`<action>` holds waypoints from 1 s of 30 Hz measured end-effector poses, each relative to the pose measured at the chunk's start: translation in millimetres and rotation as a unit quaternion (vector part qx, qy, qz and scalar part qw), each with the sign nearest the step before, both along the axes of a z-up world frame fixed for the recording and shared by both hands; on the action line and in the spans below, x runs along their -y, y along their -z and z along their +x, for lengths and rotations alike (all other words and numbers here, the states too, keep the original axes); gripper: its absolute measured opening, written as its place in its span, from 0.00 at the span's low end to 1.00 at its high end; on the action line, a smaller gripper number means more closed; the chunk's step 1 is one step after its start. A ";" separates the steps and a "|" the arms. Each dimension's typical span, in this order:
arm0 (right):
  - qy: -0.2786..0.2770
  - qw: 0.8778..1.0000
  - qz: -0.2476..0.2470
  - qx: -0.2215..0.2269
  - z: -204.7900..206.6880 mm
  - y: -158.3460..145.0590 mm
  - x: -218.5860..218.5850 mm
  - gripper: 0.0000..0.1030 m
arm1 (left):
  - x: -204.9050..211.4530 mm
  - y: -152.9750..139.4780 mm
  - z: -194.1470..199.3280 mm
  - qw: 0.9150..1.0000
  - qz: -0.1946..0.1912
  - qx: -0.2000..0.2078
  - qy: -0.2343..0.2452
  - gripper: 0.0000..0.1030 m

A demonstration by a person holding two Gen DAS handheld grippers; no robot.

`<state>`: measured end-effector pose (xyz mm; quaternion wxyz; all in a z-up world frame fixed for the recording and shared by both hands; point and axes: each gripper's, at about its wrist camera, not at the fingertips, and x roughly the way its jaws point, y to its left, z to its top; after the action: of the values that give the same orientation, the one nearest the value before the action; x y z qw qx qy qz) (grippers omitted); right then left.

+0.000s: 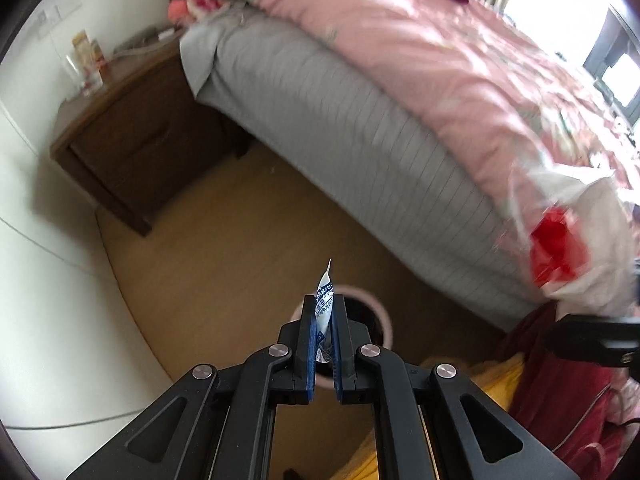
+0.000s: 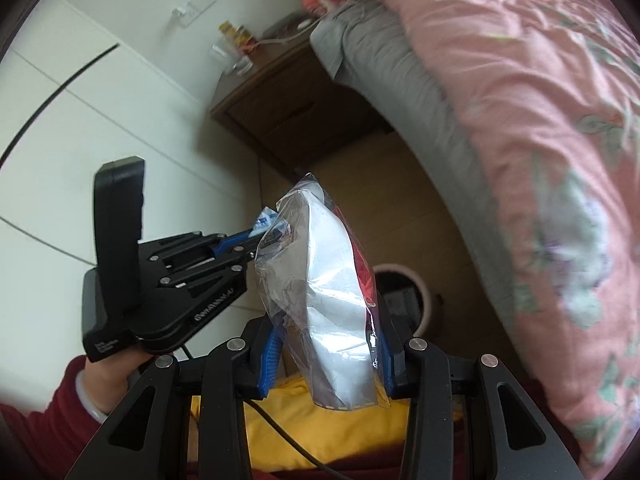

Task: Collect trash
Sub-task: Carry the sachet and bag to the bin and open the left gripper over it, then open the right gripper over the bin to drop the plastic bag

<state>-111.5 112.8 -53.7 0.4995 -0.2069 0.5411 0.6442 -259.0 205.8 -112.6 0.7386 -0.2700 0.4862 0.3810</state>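
Two grippers each hold one piece of trash. The left gripper (image 1: 324, 312) is clamped fully on a small white-and-blue sachet (image 1: 325, 296), whose pointed tip projects past the fingertips. The right gripper (image 2: 328, 344) grips a crumpled clear plastic bag (image 2: 324, 280) between its blue pads, jaws partly closed; the bag contains white material and something red, possibly a wrapper. Beyond both grippers, a round bin (image 1: 382, 316) with a pale pink rim stands on the wooden floor (image 1: 224, 240), near the bed's side edge. Farther off, a wooden nightstand (image 1: 136, 136) stands against the wall beside the bed (image 1: 320, 112), which carries a pink quilt (image 1: 420, 60).
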 end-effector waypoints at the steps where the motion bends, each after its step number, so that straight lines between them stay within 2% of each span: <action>1: -0.003 1.000 -0.003 0.000 -5.4 1.0 -0.1 0.38 | -0.5 7.6 -1.6 1.000 -0.007 -0.005 0.002 0.06; 8: -0.003 1.000 -0.025 -0.006 -15.5 17.6 2.6 0.38 | -4.5 53.9 -9.2 0.998 -0.063 -0.019 -0.008 0.06; 16: 0.009 0.999 -0.040 -0.008 -6.8 29.8 0.5 0.38 | -6.0 79.5 -8.6 0.996 -0.082 -0.026 -0.002 0.06; 20: 0.012 0.999 -0.044 -0.007 -3.1 31.3 -1.6 0.38 | -12.7 86.3 -6.1 0.995 -0.093 -0.030 0.000 0.10; 22: 0.013 0.999 -0.046 -0.006 -2.0 31.1 -0.4 0.38 | -14.6 88.0 -4.4 0.995 -0.099 -0.032 -0.002 0.28; 23: 0.015 0.999 -0.046 -0.006 -1.1 31.2 -0.2 0.38 | -15.7 88.8 -3.1 0.995 -0.097 -0.036 -0.003 0.48; 24: 0.016 0.999 -0.047 -0.006 -0.4 31.4 -0.5 0.38 | -15.6 88.0 -2.3 0.995 -0.095 -0.035 -0.003 0.65; 26: 0.017 0.999 -0.047 -0.007 -0.9 31.1 0.7 0.38 | -14.2 84.9 -1.1 0.996 -0.090 -0.026 0.001 0.79; 27: 0.016 0.999 -0.048 -0.007 -1.2 31.2 0.5 0.38 | -13.2 83.5 -0.2 0.996 -0.085 -0.029 0.003 0.82; 30: 0.013 0.999 -0.050 -0.006 -3.0 32.2 -0.6 0.38 | -11.7 81.7 1.0 0.996 -0.077 -0.035 0.004 0.83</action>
<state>-114.5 113.4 -85.9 0.4937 -0.2204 0.5781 0.6111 -258.0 217.5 -194.2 0.6995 -0.3105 0.5408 0.3490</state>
